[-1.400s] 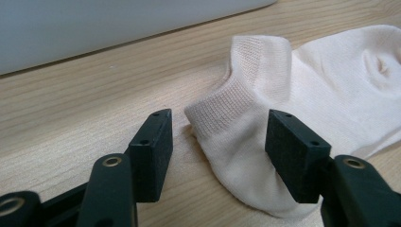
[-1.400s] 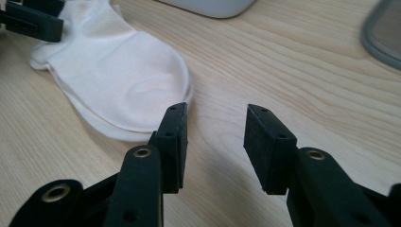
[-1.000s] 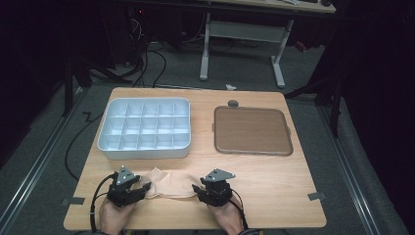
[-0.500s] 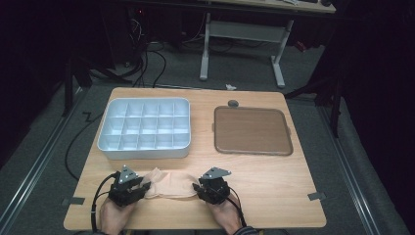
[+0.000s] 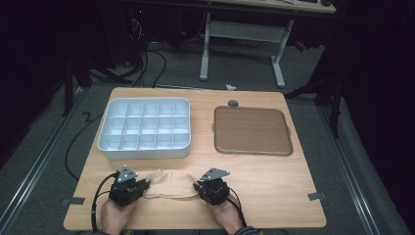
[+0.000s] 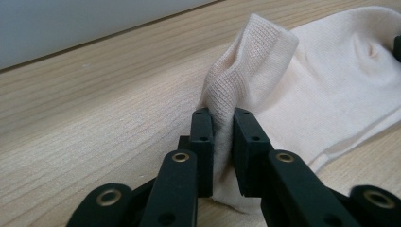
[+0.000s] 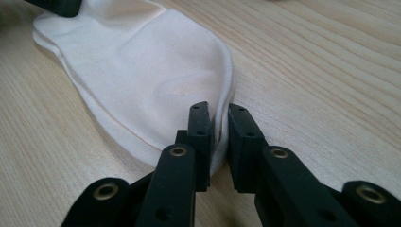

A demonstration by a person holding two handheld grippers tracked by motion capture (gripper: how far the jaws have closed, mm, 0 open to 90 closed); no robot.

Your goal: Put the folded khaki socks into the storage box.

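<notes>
Sock, cream knit cotton (image 5: 171, 183), lies flat at the 6 o'clock edge of the light wooden table (image 5: 274, 188), stretched between my two tools. Left gripper (image 6: 222, 142) has just been closing and now pinches the ribbed cuff, fabric bunched up between the jaws. Right gripper (image 7: 218, 142) has just been closing too, clamped on the toe end. White plastic compartment tray (image 5: 145, 128) at 11 o'clock, brown square mat (image 5: 252, 130) at 1 o'clock. Risk as I see it: both bites are thin, near the edge, so a lift or stretch could pull the knit out; uneven pull may leave the sock dangling from one gripper.
</notes>
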